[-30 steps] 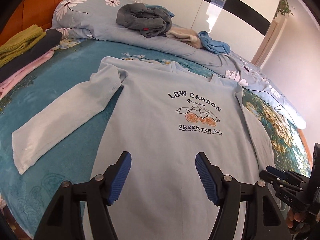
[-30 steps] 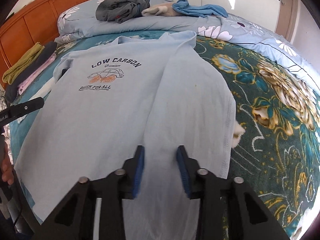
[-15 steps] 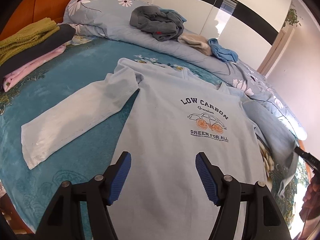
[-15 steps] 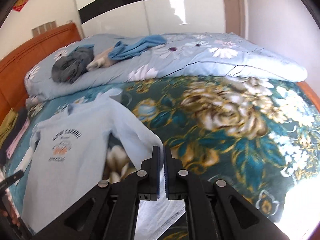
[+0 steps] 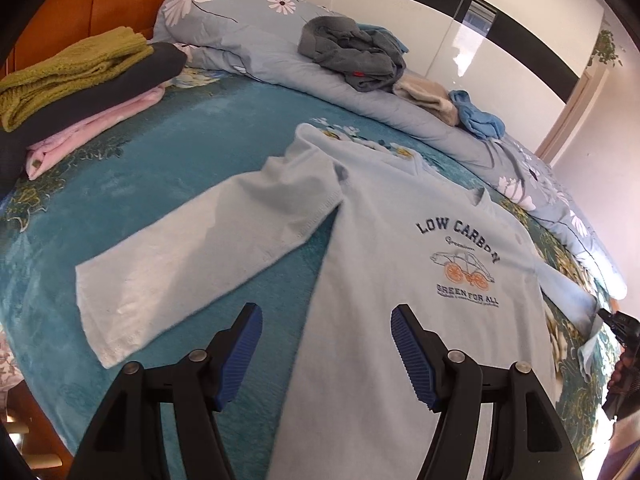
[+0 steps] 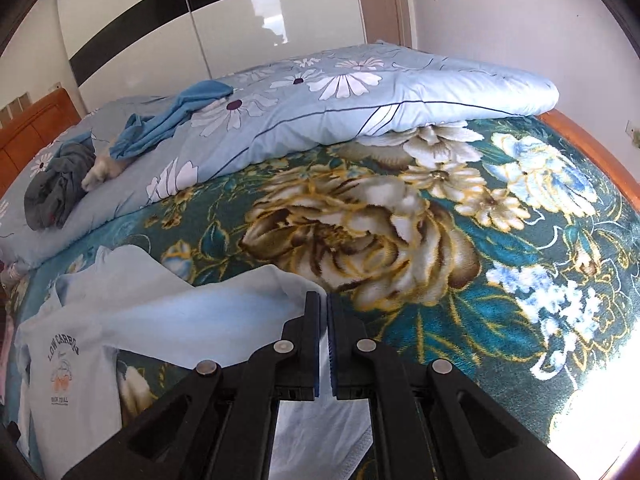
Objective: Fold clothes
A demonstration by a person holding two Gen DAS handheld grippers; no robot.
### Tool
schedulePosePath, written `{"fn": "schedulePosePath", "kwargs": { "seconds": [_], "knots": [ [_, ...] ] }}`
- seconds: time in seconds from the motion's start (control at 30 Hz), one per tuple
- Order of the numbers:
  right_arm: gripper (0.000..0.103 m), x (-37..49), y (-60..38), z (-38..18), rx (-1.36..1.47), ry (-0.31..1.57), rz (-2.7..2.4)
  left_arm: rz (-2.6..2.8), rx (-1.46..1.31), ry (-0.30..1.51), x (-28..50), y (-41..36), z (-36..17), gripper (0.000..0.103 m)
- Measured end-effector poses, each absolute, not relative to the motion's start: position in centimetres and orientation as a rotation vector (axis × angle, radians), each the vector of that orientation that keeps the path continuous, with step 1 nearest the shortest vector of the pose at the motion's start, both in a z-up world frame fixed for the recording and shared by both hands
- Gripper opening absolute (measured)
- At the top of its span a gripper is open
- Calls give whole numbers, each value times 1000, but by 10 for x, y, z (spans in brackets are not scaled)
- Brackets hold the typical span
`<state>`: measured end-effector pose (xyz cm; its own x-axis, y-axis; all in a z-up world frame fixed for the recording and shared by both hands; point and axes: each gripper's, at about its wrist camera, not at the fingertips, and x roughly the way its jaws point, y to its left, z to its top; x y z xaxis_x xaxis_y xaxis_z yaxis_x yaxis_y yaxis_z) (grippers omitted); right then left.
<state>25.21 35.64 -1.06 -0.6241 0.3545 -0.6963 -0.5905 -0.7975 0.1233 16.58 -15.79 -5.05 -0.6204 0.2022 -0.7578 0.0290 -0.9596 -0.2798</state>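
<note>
Pinching a sleeve of the light blue shirt (image 6: 168, 312), the right gripper (image 6: 323, 320) has its two fingers almost pressed together, with the thin cloth caught between them. The sleeve is lifted off the bed and hangs in a soft fold from the fingers back to the shirt.

The left gripper (image 5: 326, 354) is wide open and holds nothing — its blue pads (image 5: 240, 356) sit above the lower part of the shirt, near its left edge.

The shirt lies flat on the flowery blanket (image 6: 460, 240), front side up, with the words LOW CARBON and a little car picture on it. Its other sleeve (image 5: 192, 264) is spread out to the left of the shirt, flat on the blanket.

Beyond the shirt, a pale blue quilt (image 5: 280, 64) with white daisies runs along the far side of the bed. On the quilt lie a crumpled grey garment (image 5: 352, 56), a cream one (image 5: 424, 96) and a bright blue one (image 5: 476, 120).

Far to the left of the shirt is a neat stack of folded clothes (image 5: 80, 92) — green on top, then dark, then pink.
</note>
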Motion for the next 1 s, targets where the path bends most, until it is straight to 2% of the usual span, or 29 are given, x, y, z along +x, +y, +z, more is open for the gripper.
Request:
{"fn": "schedulePosePath", "kwargs": {
  "seconds": [0.03, 0.1, 0.13, 0.33, 0.5, 0.57, 0.63, 0.8, 1.0],
  "knots": [
    [13, 252, 350, -6, -906, 455, 2401, 2732, -1324, -434, 164, -170, -50, 71],
    [58, 253, 338, 3, -874, 431, 2429, 2772, -1337, -488, 160, -196, -50, 71],
    [62, 253, 332, 8, -858, 418, 2443, 2797, -1348, -516, 159, -209, -52, 71],
    [65, 248, 290, 28, -797, 348, 2539, 2895, -1472, -753, 158, -284, -85, 71],
    [65, 211, 230, 2, -957, 314, 2679, 2879, -1476, -732, 156, -289, -97, 68],
    [65, 201, 211, -6, -1001, 308, 2722, 2885, -1458, -677, 156, -282, -97, 51],
    [65, 193, 197, -10, -1030, 295, 2754, 2873, -1473, -626, 152, -275, -99, 6],
    [65, 185, 183, -12, -1054, 256, 2775, 3004, -1354, -444, 146, -277, -79, 6],
    [65, 184, 196, -23, -1085, 306, 2725, 3228, -1338, -304, 119, -335, -47, 6]
  ]
}}
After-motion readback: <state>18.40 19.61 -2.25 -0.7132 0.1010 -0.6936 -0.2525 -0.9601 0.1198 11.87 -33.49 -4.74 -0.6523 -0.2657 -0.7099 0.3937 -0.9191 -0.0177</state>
